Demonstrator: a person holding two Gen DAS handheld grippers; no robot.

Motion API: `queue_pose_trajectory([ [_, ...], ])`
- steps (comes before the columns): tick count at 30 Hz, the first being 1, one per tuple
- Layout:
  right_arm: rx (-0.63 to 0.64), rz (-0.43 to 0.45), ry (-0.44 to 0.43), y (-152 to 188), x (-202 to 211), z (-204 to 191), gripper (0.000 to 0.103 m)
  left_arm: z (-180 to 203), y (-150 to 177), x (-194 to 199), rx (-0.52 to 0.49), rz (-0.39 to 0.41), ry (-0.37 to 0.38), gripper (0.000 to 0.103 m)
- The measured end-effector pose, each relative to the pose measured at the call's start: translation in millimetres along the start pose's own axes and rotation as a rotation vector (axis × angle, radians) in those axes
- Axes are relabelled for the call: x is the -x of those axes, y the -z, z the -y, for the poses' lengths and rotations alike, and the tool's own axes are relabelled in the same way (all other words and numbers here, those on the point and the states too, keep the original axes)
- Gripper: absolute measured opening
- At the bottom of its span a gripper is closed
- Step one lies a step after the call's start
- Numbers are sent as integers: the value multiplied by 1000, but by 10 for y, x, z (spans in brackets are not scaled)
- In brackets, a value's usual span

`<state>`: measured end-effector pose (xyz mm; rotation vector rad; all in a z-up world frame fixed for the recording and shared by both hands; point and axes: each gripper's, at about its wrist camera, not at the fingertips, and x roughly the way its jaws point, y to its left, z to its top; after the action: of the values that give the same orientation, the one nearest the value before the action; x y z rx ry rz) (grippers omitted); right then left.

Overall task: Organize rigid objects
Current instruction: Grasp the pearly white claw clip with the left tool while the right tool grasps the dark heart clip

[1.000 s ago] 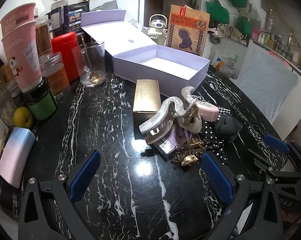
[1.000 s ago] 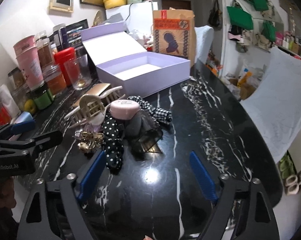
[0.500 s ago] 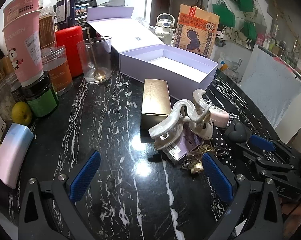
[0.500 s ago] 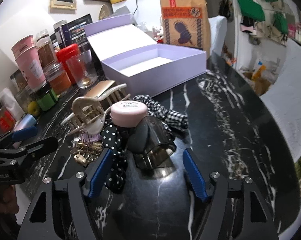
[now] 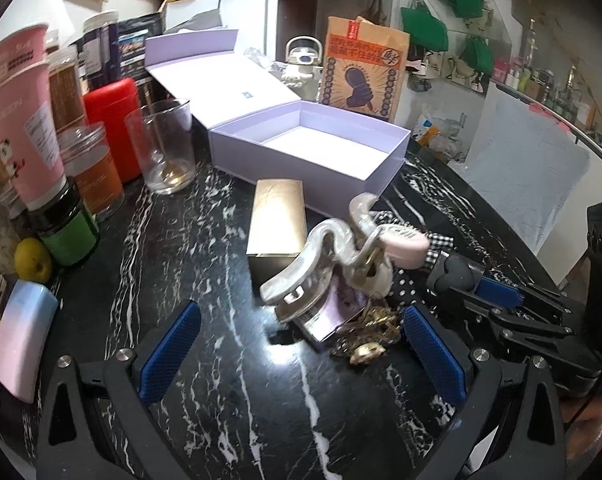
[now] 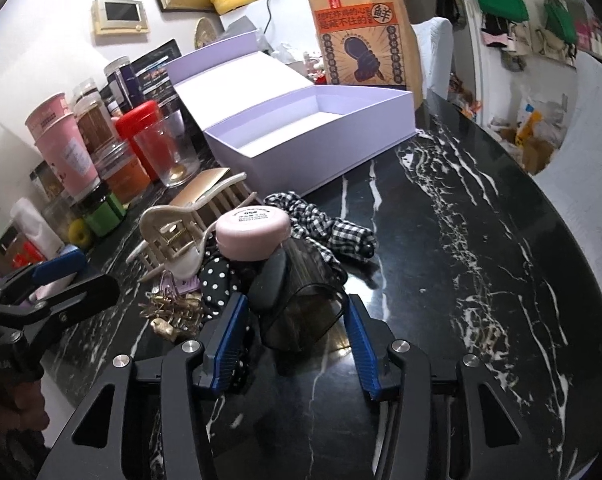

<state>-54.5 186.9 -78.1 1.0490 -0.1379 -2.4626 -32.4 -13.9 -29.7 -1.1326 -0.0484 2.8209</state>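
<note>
Item: smoky clear case [image 6: 301,312], lying on the worktop [image 6: 461,280], long axis along the right gripper [image 6: 293,344]; fingers closing either side, not yet touching. Left gripper [image 5: 297,356]: fingers apart, empty, farther off.

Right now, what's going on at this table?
A person is sorting a heap of small items on a black marble table using handheld tongs. The right tongs are closing around a smoky transparent container with a pink lid lying on its side at the edge of the heap; whether the pads touch it yet is unclear. The left tongs hover open near a pearly hair claw clip, holding nothing. The open lavender box behind the heap looks empty.
</note>
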Motion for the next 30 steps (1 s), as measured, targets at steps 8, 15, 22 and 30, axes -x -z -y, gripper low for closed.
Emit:
queue_pose_trajectory([
  [8,17,-12,24,54,148,102,49,168,-181,-141,-95,16,35,103],
  [15,30,-27,46,36,138,110,50,199,-277,-411,-119,-65,64,87],
  [22,14,-57,32,-5,43,145,63,120,-302,-547,-68,-141,145,62],
  [30,1,-66,27,-52,-78,183,67,119,-308,-669,-57,-151,240,61],
])
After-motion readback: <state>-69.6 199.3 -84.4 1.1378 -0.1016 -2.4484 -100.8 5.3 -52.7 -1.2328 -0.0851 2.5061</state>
